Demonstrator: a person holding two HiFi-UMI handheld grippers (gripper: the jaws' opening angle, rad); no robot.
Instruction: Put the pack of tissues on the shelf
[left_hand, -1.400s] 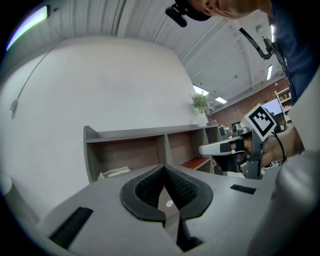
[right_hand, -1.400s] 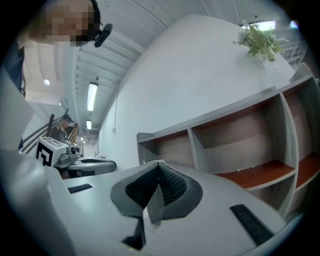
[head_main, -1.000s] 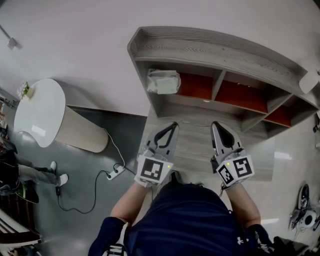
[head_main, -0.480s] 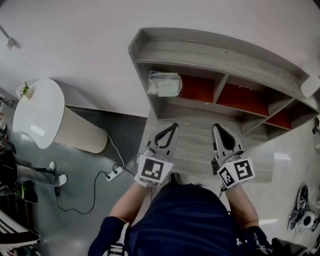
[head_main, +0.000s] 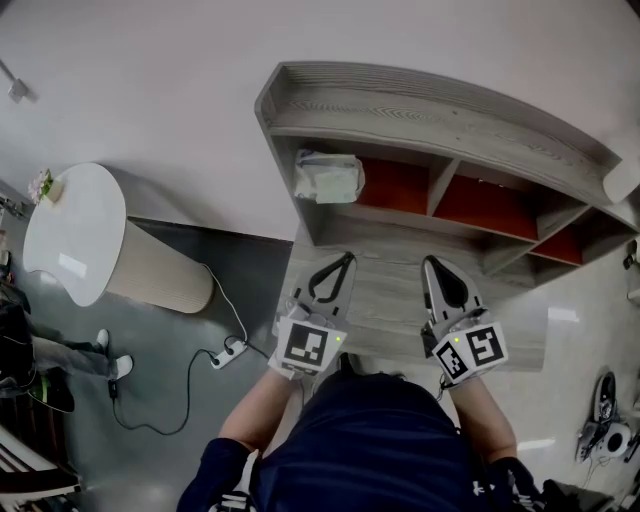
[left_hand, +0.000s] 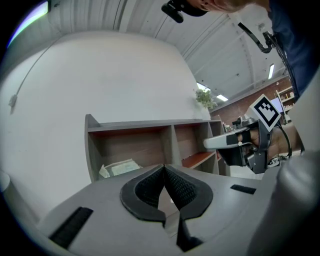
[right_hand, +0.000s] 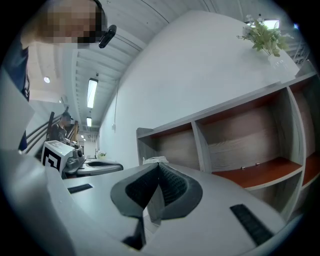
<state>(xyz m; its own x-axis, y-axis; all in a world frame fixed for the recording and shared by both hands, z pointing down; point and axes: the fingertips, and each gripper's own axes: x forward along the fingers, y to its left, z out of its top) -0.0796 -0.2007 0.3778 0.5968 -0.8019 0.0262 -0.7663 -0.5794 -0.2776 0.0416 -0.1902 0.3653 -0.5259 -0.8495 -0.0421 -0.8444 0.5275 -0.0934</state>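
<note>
Head view: tissue pack (head_main: 327, 176) near left wall of shelf (head_main: 430, 105), leftmost compartment.

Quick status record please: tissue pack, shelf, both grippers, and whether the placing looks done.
pack of tissues: lying in the leftmost compartment of the shelf; neither gripper touches it
left gripper: fingers together, nothing between them; over the lower ledge
right gripper: fingers together, nothing between them; over the same ledge
task: placing looks done
</note>
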